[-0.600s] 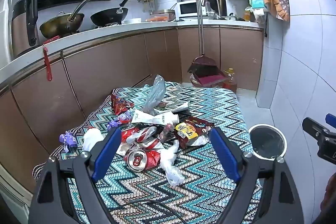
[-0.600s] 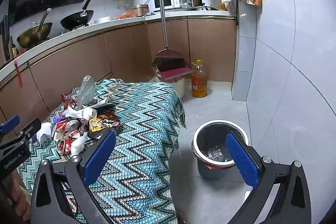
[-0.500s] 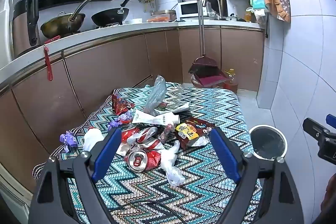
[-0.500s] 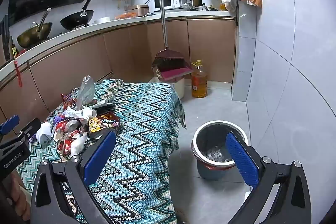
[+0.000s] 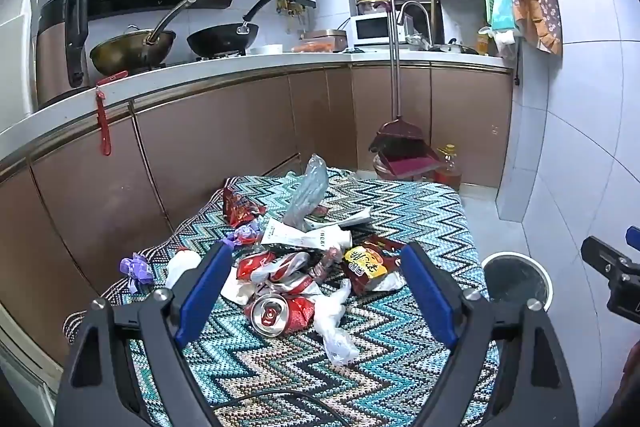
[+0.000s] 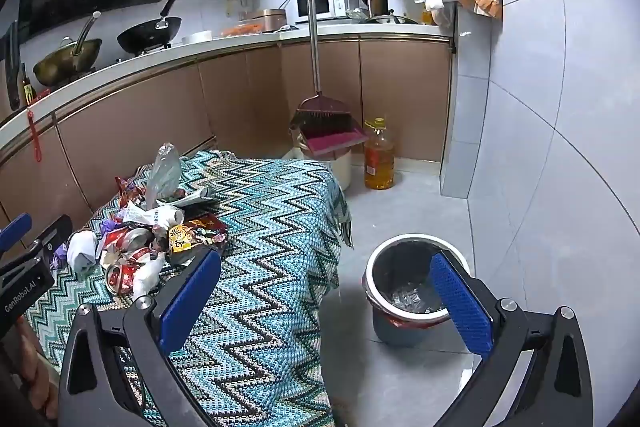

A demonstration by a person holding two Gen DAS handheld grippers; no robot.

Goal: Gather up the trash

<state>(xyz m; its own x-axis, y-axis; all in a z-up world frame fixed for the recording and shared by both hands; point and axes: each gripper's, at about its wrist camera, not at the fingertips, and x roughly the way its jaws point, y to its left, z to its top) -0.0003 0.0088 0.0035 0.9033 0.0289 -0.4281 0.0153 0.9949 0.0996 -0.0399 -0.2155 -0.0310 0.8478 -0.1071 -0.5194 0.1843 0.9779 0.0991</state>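
Note:
A heap of trash lies on a low table under a zigzag cloth: a crushed red can, a crumpled white bag, a dark snack packet, a clear plastic bag and purple wrappers. My left gripper hovers open just short of the heap, nothing between its blue pads. The right gripper is open too, hanging over the table's right edge and the floor. The round bin stands on the floor beside the table, some clear plastic inside. The heap shows in the right wrist view around the can.
Brown cabinets and a white counter with two woks run behind the table. A broom and dustpan and an oil bottle stand at the far corner. A tiled wall closes the right side. A black cable lies on the cloth near me.

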